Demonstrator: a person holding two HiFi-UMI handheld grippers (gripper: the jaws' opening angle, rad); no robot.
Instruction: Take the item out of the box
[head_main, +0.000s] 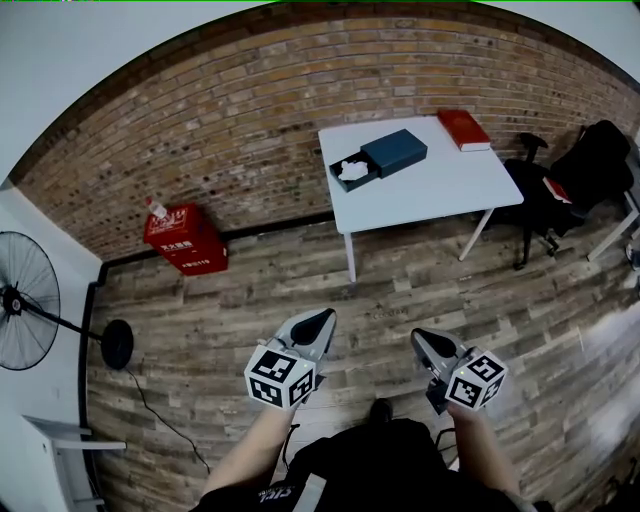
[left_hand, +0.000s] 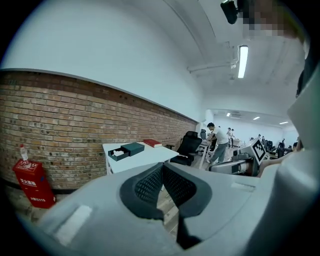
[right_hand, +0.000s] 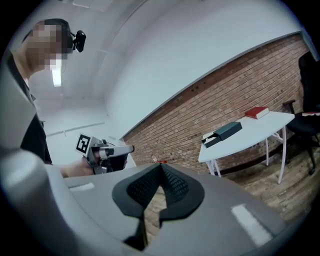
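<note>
While I hold both tools out over the plank floor (head_main: 200, 330), well short of the white table (head_main: 420, 200), neither has hold of anything. My left gripper (head_main: 318, 318) has its jaws closed tip to tip; in the left gripper view the dark ribbed pads (left_hand: 147, 187) meet in a point with nothing between them. My right gripper (head_main: 423, 337) is the same, with jaws together and empty, and the two tools sit side by side, pointing toward the table.

The box (head_main: 385, 158) lies on the table's left part, on the side nearer the brick wall (head_main: 250, 110). It is dark teal, and its tray is slid out to the left. The white item (head_main: 352, 170) lies in that open tray, untouched.

A red book (head_main: 463, 129) lies at the table's far right corner, well apart from the box. A black chair (head_main: 590, 165) stands just right of the table. A red case (head_main: 185, 240) sits on the floor against the wall, left of the table, and a standing fan (head_main: 25, 300) is at the far left.
</note>
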